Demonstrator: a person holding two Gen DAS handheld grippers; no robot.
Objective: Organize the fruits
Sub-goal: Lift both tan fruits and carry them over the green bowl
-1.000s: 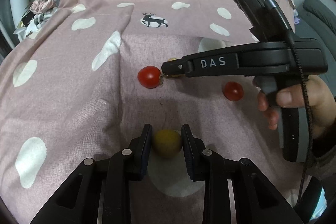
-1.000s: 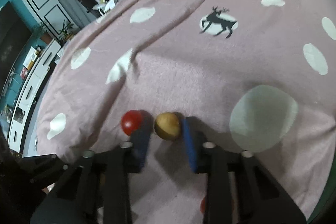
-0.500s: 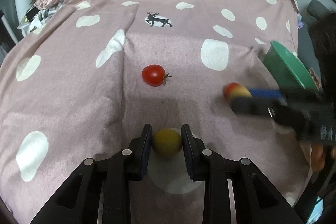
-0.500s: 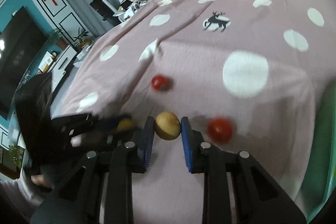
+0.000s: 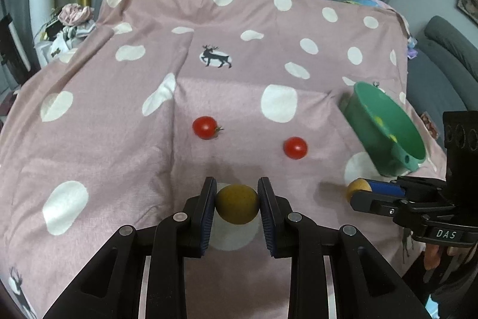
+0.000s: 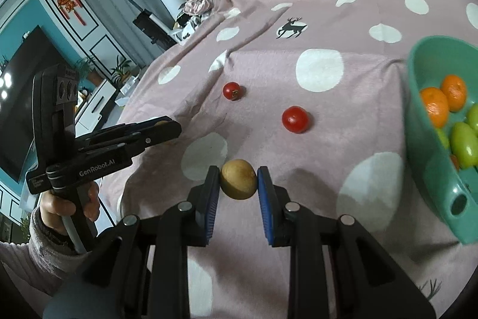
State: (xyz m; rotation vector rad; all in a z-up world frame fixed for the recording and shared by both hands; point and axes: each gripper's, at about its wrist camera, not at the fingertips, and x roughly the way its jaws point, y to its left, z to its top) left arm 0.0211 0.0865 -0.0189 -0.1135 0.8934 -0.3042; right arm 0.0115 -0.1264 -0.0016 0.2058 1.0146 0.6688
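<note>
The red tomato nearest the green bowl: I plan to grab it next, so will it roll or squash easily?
The tomato looks round and glossy and sits loose on the soft cloth, so a nudge would probably roll it. Its smooth skin may slip between pads and is likely to bruise under a hard squeeze. It looks small, so probably light.

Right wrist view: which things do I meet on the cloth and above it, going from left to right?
The left gripper closed on a fruit, then the small red tomato with a stem, the yellow-brown round fruit held in the right gripper, the larger red tomato, the green plastic bowl of oranges and green fruits.
</note>
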